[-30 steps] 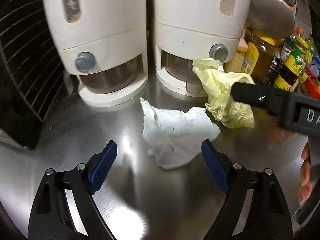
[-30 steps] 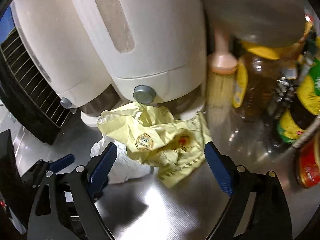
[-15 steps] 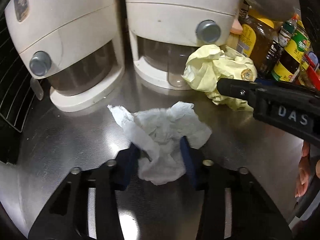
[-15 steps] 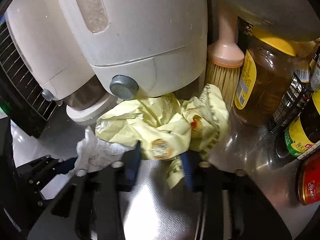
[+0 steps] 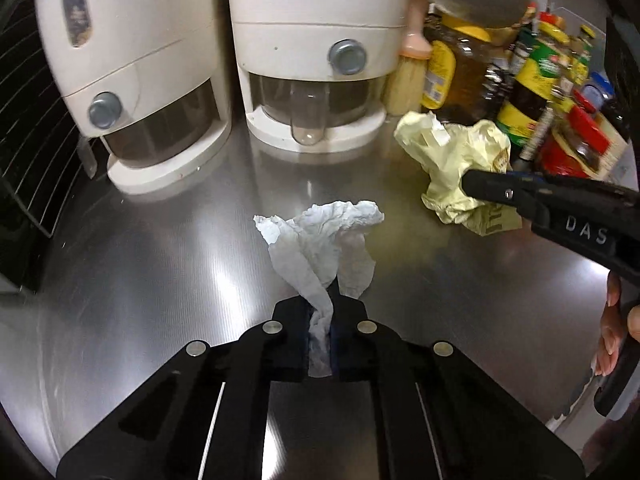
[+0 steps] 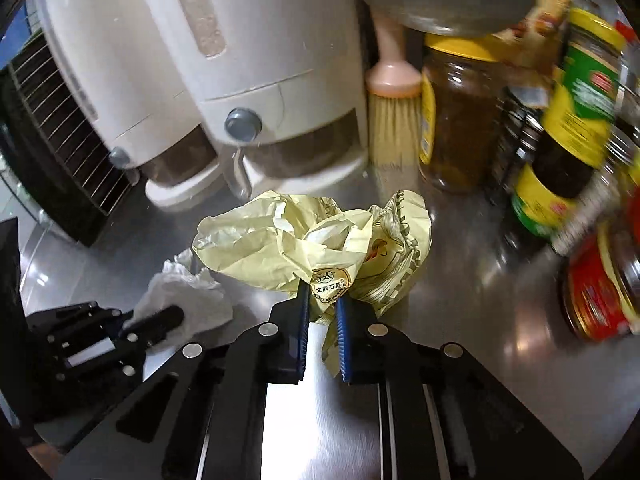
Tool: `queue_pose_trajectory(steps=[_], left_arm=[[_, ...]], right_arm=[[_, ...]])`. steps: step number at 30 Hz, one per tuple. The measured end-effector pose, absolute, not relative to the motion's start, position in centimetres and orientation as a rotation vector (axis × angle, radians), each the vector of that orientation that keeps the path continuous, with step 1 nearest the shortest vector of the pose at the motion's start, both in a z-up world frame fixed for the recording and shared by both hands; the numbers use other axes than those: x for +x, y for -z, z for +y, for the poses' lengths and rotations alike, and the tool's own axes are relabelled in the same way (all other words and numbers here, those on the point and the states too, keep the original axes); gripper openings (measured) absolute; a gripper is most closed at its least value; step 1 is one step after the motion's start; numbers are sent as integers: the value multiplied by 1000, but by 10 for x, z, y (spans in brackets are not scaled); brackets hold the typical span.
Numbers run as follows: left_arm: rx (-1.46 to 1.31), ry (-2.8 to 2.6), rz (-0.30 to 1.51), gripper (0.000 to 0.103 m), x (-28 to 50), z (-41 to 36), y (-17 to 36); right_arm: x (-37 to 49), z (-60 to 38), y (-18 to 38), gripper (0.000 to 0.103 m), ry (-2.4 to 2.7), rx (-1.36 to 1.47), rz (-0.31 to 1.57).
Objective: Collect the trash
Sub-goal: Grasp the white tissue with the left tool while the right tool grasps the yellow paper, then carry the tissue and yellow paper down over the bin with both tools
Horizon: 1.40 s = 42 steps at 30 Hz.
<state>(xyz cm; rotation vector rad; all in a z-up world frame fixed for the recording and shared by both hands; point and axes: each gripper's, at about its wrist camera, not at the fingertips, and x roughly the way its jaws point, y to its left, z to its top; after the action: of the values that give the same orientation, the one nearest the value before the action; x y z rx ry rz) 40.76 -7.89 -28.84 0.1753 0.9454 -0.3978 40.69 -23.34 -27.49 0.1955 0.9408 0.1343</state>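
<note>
My left gripper (image 5: 322, 312) is shut on a crumpled white tissue (image 5: 324, 240), which sticks up from the jaws above the steel counter (image 5: 160, 280). My right gripper (image 6: 322, 304) is shut on a crumpled pale-yellow paper wrapper (image 6: 304, 240) with a printed round logo. In the left wrist view the wrapper (image 5: 452, 160) and the right gripper (image 5: 480, 188) are at the right. In the right wrist view the tissue (image 6: 188, 296) and the left gripper (image 6: 168, 316) are at the lower left.
Two white dispensers (image 5: 132, 80) (image 5: 316, 60) stand at the back. A pink-handled brush (image 6: 394, 120), a jar of oil (image 6: 456, 120) and several sauce bottles (image 6: 572, 120) crowd the right. A black wire rack (image 5: 28, 120) is at the left.
Both grippers went from open to shut, the left on the white tissue and the right on the yellow wrapper. Both have pulled back from the dispensers with their trash.
</note>
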Motion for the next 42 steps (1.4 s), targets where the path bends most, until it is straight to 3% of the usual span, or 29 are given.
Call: queue_pose_trajectory(steps=[22,31,42], left_arm=[[93,400,818,6,167,-42,245],[58,375,830,6,110,-21,292],[13,380,973,6,102,-18,406]], right_arm=[[168,-219,227,14,-143,197,825],[114,-201,270,14,-164,195,850],[98,-194,388,14,-152,208,1003]])
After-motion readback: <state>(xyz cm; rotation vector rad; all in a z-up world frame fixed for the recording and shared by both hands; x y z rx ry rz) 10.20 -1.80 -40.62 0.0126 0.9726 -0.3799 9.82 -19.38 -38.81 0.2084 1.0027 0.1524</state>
